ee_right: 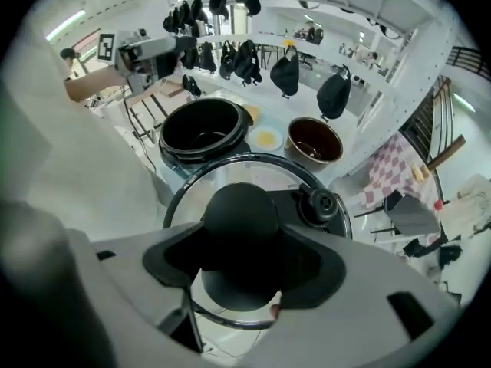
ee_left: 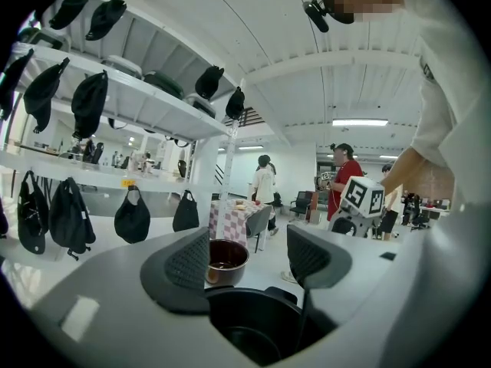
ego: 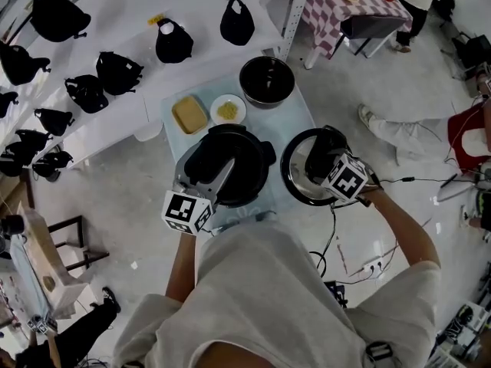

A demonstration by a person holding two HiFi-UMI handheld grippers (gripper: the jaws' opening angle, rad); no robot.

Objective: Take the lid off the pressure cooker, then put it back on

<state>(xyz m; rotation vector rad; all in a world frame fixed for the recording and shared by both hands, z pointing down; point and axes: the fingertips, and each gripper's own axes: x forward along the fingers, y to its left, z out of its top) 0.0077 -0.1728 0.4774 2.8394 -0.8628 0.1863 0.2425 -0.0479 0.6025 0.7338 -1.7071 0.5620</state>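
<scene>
We have the lid off: the round, bright-rimmed pressure-cooker lid (ee_right: 188,198) hangs in the air just to the right of the open black pressure cooker (ego: 249,159), which stands on the small pale-blue tabletop (ego: 303,125). Our right hand-held gripper (ee_right: 244,263) points steeply down and pinches the lid's black domed knob (ee_right: 234,213) from both sides, pads pressed against it. Our left hand-held gripper (ee_left: 249,263) lies near level at the cooker's near rim, jaws spread and pressing on nothing. To do this step well, we judge, we should keep the pinch centred on the knob so the lid does not swing, hold it flat, and keep it clear of the rim until it sits squarely over the opening again. The lid lies roughly level, knob up and underside down. Being round, its only long line is the black bar running from the knob to the small valve (ee_right: 322,203), which lies right of the knob in the right gripper view.
</scene>
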